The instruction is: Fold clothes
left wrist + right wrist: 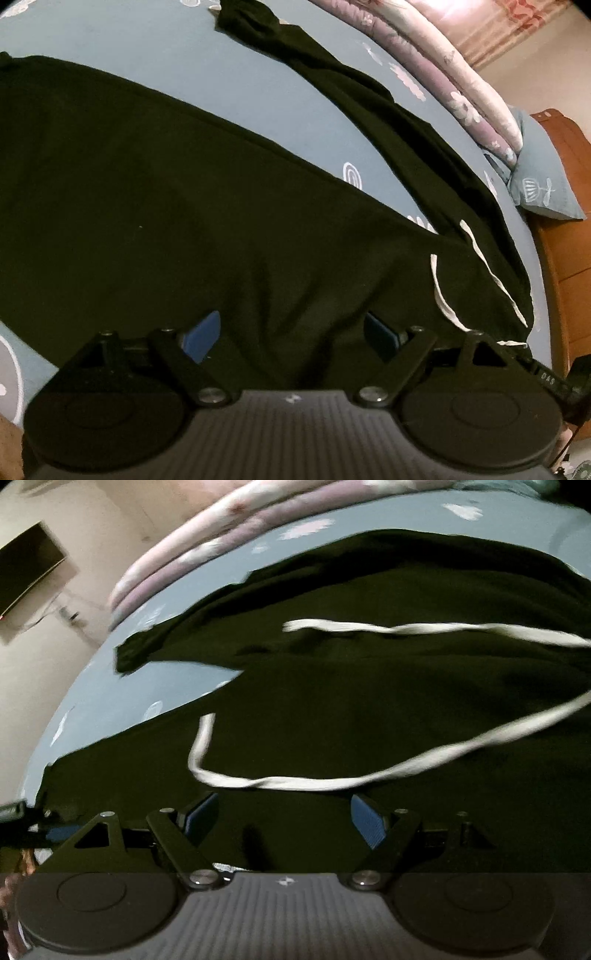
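Left tongs [291,338] and right tongs [284,818], both spread apart over the black trousers [155,206] lying flat on the bed [229,85], should clamp only fabric, excluding the white drawstring [295,783].

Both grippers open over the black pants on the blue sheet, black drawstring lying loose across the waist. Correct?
Not quite: the drawstring is white, not black, as the right wrist view shows plainly. The rest holds: left gripper and right gripper are both open over the black pants on the blue sheet.
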